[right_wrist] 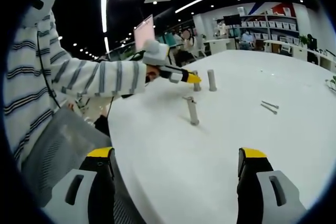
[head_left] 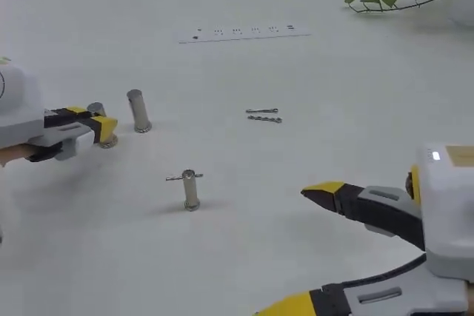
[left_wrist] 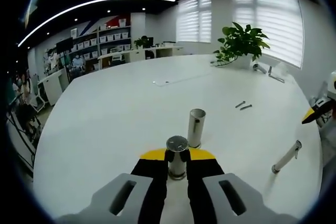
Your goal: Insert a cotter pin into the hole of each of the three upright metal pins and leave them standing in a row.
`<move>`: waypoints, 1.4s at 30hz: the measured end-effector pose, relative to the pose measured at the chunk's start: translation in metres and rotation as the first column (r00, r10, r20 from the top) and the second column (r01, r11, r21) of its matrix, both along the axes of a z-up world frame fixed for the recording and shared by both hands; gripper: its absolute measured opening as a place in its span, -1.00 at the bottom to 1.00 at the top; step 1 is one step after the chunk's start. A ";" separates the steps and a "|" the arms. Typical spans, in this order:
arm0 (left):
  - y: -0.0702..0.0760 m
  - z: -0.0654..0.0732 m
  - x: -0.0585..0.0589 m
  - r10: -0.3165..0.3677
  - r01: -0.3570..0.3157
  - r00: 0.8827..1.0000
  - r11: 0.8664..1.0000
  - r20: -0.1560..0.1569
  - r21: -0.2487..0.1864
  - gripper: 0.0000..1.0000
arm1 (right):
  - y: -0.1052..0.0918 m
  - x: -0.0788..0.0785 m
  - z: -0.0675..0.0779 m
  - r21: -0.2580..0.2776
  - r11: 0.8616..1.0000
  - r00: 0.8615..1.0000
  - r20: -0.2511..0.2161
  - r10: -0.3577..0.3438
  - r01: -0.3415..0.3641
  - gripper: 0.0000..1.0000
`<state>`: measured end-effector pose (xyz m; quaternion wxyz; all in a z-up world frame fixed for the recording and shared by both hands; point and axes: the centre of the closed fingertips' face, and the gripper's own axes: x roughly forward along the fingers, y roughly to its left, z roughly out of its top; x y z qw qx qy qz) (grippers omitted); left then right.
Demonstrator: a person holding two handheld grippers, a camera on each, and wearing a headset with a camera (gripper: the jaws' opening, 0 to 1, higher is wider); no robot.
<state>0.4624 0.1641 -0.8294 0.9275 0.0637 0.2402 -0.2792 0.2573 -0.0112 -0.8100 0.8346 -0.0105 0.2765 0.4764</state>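
Yellow-tipped, the right gripper [head_left: 307, 248] hung wide open and empty at five o'clock of the bench [head_left: 333, 72]; just beyond, the nearest metal pin [head_left: 191, 192] already carried its cotter pin [head_left: 185, 177]. At nine o'clock the left gripper [head_left: 106, 129] was clamped on a second pin [left_wrist: 177, 153], a third pin [head_left: 138, 111] just beside at two o'clock, both seemingly bare. Two loose cotter pins [head_left: 264, 115] lay farther, at one o'clock: one of three done, I judged

White table [head_left: 355, 57] — metal pins [head_left: 138, 111], loose cotter pins [head_left: 264, 115]
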 end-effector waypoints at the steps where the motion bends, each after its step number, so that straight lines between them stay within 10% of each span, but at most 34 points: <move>1: 0.000 0.001 -0.001 0.003 -0.003 1.000 1.000 0.000 0.003 -0.78 | 0.000 0.000 0.000 -0.003 1.000 1.000 0.002 0.002 -0.002 0.97; 17: -0.008 0.039 -0.059 0.018 -0.017 1.000 1.000 0.024 -0.022 -0.78 | -0.013 0.011 0.010 -0.023 0.999 0.998 0.058 -0.032 0.033 0.97; 23: -0.014 0.027 -0.087 -0.024 0.025 1.000 0.999 -0.012 0.032 -0.78 | -0.012 0.012 0.011 -0.004 1.000 0.998 0.062 -0.028 0.028 0.95; 42: -0.063 0.020 -0.151 -0.146 0.146 0.986 0.989 -0.079 -0.009 -0.78 | -0.016 0.012 0.016 0.007 1.000 0.997 0.078 -0.020 0.020 0.93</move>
